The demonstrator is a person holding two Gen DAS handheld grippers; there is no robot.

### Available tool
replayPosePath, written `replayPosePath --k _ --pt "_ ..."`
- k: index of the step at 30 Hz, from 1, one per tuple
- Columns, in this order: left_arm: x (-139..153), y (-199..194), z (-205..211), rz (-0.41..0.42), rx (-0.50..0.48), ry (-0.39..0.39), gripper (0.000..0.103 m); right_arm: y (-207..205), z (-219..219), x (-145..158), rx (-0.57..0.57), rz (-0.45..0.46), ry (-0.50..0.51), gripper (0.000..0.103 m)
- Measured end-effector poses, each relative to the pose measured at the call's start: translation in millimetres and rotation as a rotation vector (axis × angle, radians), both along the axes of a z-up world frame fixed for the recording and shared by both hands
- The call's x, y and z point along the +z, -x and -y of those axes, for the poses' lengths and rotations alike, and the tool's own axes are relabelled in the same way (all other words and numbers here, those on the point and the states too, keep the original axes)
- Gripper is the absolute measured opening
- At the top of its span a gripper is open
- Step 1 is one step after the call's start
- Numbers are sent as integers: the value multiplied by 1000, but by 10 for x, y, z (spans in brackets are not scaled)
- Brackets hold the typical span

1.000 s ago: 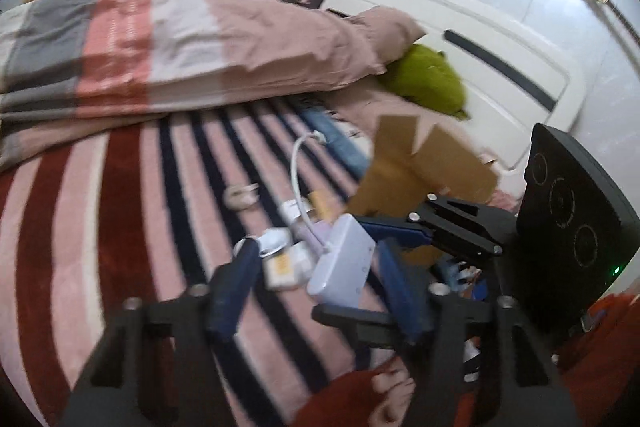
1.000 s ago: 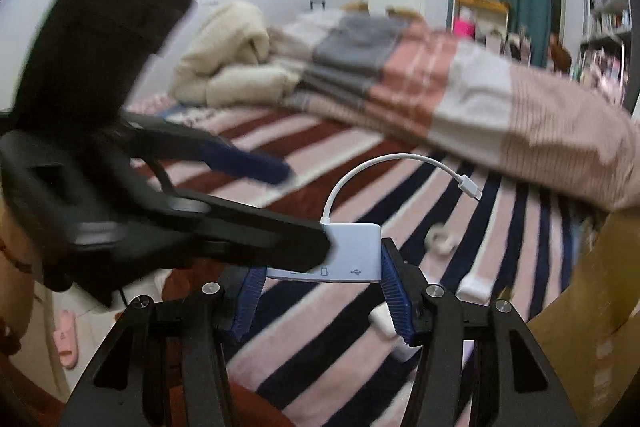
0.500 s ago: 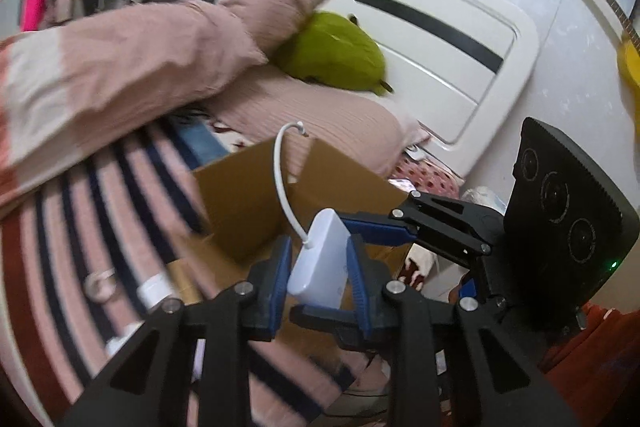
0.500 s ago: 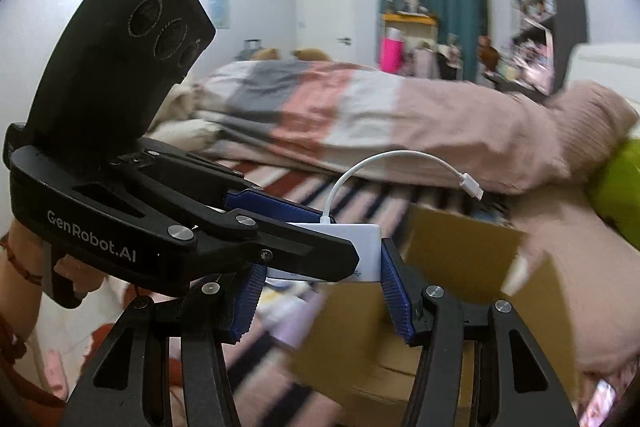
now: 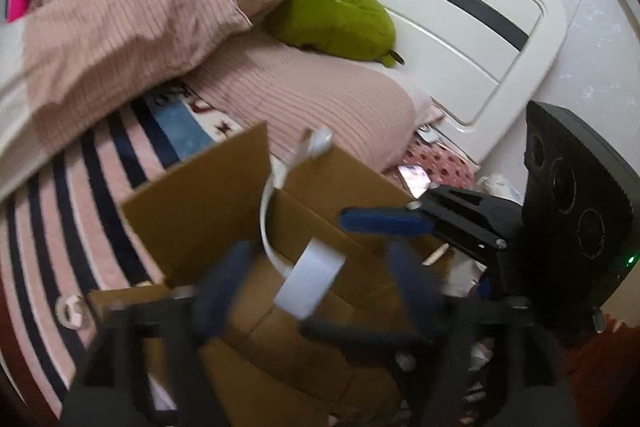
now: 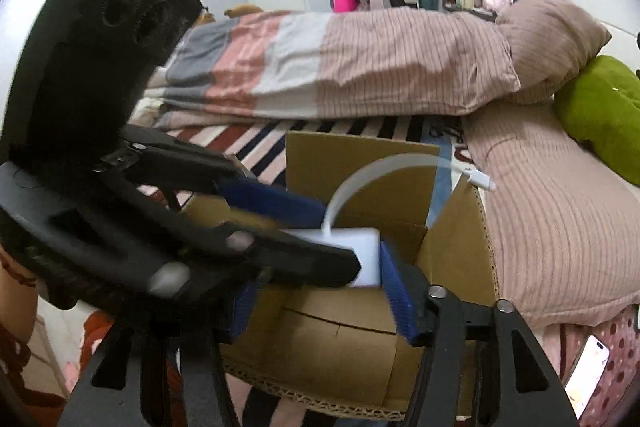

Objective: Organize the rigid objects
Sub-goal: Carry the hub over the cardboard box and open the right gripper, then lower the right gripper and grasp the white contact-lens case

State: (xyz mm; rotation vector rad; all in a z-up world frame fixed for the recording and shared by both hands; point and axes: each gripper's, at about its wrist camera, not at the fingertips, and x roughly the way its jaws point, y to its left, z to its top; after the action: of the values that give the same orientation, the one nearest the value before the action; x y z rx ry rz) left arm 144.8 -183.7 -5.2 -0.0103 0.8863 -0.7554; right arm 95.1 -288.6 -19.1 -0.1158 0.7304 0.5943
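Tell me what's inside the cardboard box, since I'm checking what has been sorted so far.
Bare cardboard bottom flaps show inside the cardboard box. The white adapter with its cable hangs above the opening between both opening grippers, apparently released. The grippers cover part of the floor, so other contents cannot be ruled out.

Adapter (image 5: 310, 281) above open box (image 5: 192, 211) on bed (image 5: 52, 195)

White adapter (image 5: 310, 283), brown cardboard box (image 5: 200, 203), green plush (image 5: 336, 19), pink-navy striped blanket (image 5: 80, 195)

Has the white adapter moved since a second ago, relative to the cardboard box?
Yes. The white adapter was over the striped blanket short of the cardboard box; it now hangs above the box's open interior, between both opening grippers.
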Motion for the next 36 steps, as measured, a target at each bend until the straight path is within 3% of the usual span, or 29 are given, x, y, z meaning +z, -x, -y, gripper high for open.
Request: replayPosePath --k 2,13,21,27,32,36 --pt "33 29 -53 13 7 -3 80 24 -29 4 3 18 11 80" --pt "398 517 -1013 168 197 4 87 240 -503 225 73 71 39 80" --pt "190 939 -2126 207 432 -34 90 541 -1359 300 275 55 -46 80" --pt "-231 1148 -2689 182 576 -62 90 589 -1962 -128 389 -53 -16 80" --pt "-524 1189 -2871 152 623 -54 90 323 -2190 -693 342 -148 53 80" --pt "-679 1152 -2922 138 641 -61 90 -30 -2340 -1029 259 -134 121 79"
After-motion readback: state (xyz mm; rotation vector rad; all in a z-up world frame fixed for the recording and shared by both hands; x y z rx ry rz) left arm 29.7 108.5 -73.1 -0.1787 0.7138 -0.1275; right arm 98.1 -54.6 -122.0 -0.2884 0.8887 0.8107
